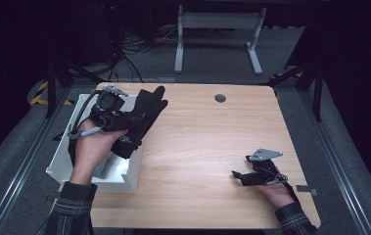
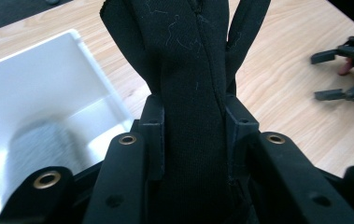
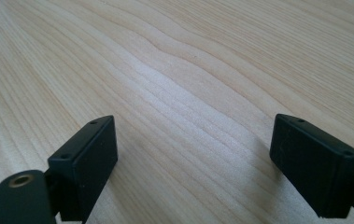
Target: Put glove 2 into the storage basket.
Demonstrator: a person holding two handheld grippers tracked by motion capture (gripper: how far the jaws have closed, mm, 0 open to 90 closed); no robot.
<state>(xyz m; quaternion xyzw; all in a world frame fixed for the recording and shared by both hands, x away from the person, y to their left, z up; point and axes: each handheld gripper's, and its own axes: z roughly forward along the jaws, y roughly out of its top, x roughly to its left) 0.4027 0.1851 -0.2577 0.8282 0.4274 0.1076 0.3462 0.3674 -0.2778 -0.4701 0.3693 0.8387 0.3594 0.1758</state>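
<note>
A black glove [image 1: 143, 117] hangs over the right rim of the white bin [image 1: 70, 161], held up by my left gripper [image 1: 124, 120]. In the left gripper view the glove [image 2: 193, 93] is pinched between both jaws, its fingers pointing away over the wooden table. My left gripper [image 2: 194, 135] is shut on it. A grey cloth item [image 2: 39, 149] lies blurred inside the bin [image 2: 34, 74]. My right gripper [image 1: 239, 175] rests low at the table's front right, open, with bare wood between its jaws [image 3: 193, 154].
The wooden table [image 1: 212, 142] has a small round grommet [image 1: 220, 98] near its back edge. The bin stands at the table's left edge. Beyond the table are a white desk frame [image 1: 217, 34] and cables on the floor.
</note>
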